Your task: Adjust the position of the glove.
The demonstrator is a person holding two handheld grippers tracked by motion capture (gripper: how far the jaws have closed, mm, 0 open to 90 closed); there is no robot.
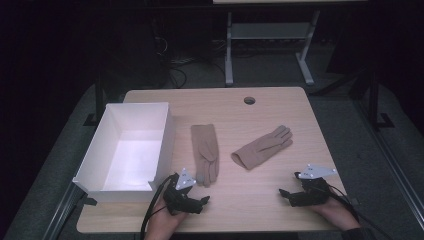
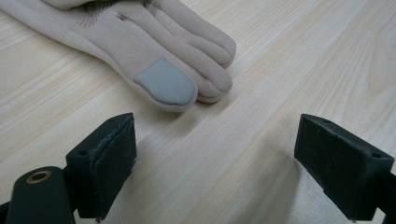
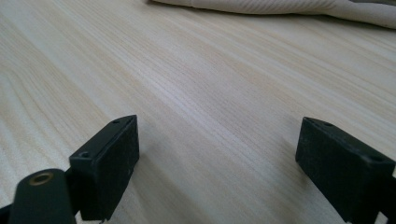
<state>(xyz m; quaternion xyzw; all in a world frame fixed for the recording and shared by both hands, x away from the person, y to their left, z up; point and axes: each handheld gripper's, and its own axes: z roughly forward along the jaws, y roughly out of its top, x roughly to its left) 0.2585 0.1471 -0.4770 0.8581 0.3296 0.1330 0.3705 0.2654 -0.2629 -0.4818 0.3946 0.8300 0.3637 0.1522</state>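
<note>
Jaws of both hand-held grippers (image 1: pixel 204 201) (image 1: pixel 284 194) gape wide, holding nothing.

No readable text, label, brand, number or sign appears on anything in these views.

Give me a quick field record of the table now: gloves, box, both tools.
left glove: flat on table, fingertips toward the person, grey pad on one fingertip
right glove: flat, lying at a slant, fingers pointing away to the right
white box: at the table's left, nothing in it
left tool: open, holding nothing, just short of the left glove's fingertips
right tool: open, holding nothing, apart from the right glove
table: light wood
</note>
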